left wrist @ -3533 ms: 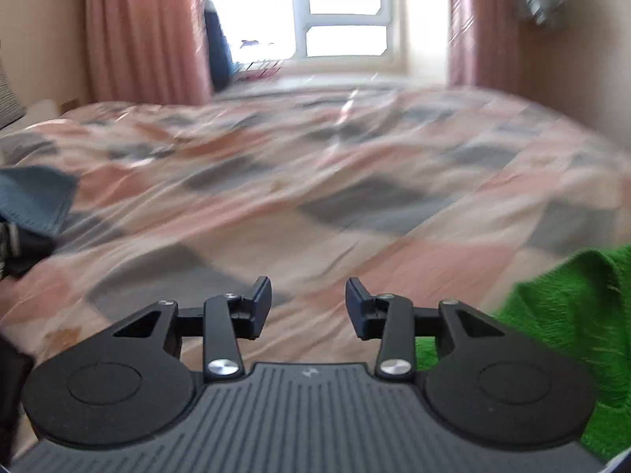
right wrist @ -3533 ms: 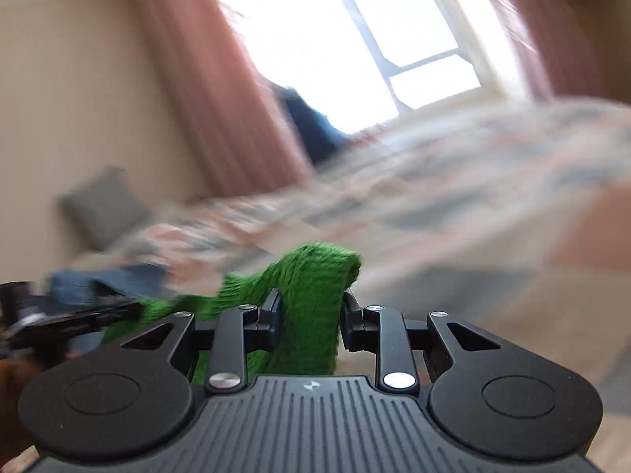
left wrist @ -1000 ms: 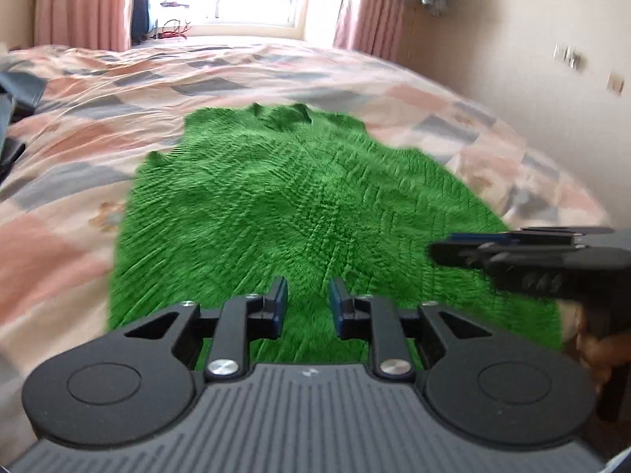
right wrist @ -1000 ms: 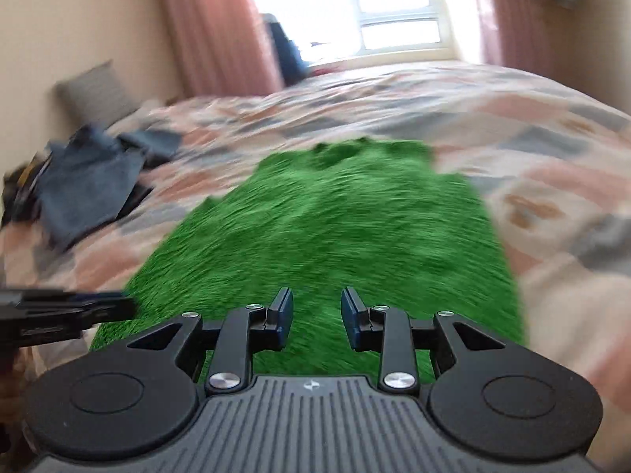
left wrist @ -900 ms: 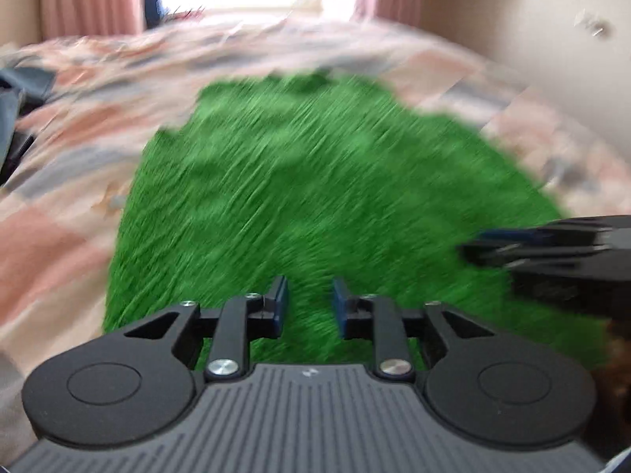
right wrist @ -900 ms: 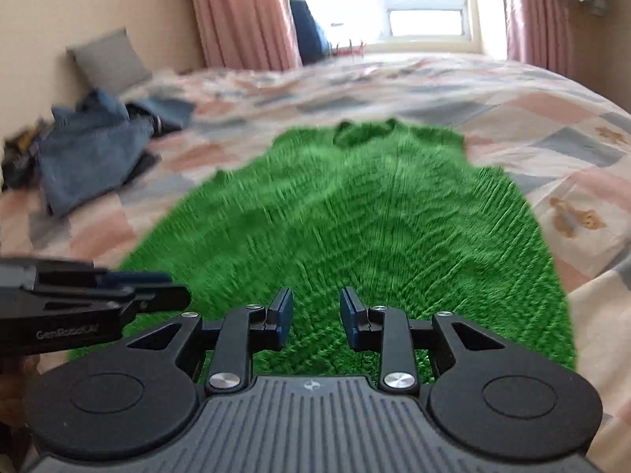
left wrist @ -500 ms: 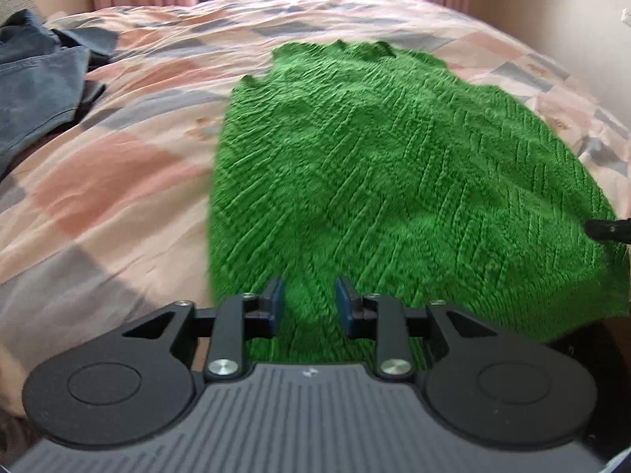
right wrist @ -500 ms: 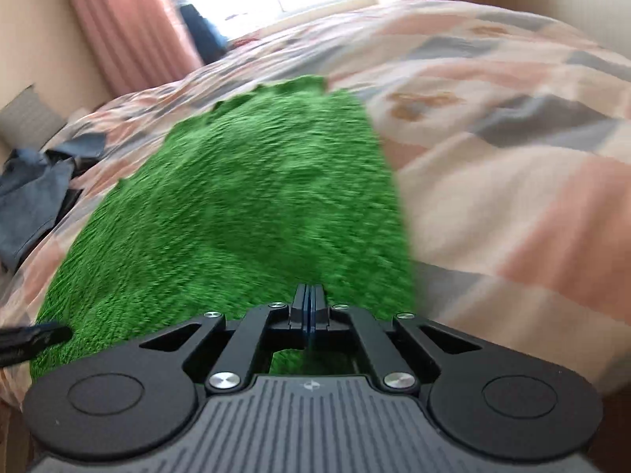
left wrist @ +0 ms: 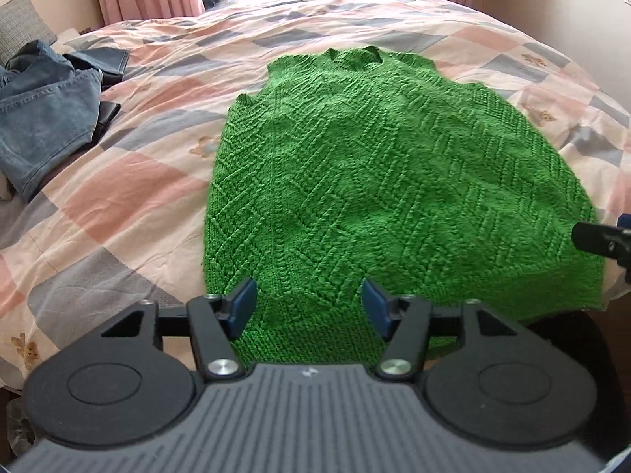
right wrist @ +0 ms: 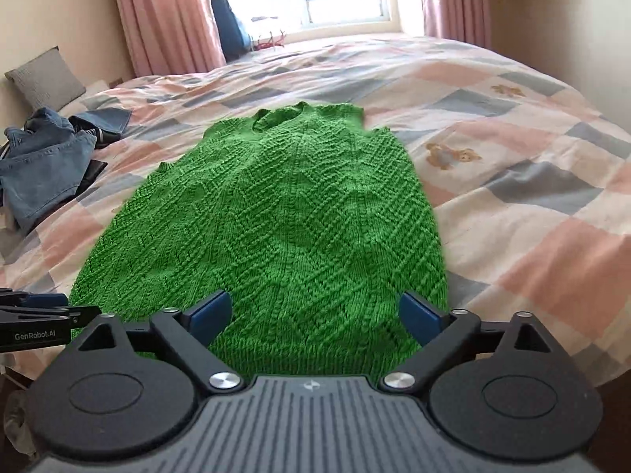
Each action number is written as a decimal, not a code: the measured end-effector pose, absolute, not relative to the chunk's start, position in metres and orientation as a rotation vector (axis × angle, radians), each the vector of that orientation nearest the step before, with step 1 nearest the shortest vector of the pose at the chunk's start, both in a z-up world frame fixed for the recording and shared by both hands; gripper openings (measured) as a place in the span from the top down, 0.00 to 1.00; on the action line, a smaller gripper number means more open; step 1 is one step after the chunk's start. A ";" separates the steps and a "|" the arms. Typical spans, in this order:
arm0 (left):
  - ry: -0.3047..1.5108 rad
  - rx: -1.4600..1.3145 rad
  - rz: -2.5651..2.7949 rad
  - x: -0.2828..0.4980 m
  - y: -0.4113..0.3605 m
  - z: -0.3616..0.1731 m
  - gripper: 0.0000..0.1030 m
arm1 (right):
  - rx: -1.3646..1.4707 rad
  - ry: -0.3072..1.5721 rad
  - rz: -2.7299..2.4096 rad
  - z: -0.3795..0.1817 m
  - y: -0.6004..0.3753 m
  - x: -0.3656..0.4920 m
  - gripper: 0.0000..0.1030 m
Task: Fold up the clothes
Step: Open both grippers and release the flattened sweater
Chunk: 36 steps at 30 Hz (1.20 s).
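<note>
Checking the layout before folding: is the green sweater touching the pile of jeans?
Apart. In the left wrist view, bare quilt lies between the green sweater and the jeans.
</note>
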<state>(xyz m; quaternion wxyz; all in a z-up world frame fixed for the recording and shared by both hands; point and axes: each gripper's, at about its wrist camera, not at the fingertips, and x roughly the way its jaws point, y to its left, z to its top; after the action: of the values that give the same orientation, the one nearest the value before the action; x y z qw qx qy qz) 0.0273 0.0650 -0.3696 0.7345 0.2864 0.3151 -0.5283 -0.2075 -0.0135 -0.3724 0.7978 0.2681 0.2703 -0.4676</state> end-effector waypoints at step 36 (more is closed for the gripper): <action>0.659 0.682 -1.193 -0.004 0.084 -0.364 0.35 | 0.620 0.539 -1.016 -0.359 0.027 -0.227 0.02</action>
<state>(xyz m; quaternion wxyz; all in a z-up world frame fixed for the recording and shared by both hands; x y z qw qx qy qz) -0.0040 0.0845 -0.3637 0.7236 0.3089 0.2985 -0.5402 -0.2273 0.0271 -0.3593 0.7941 0.2882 0.2507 -0.4727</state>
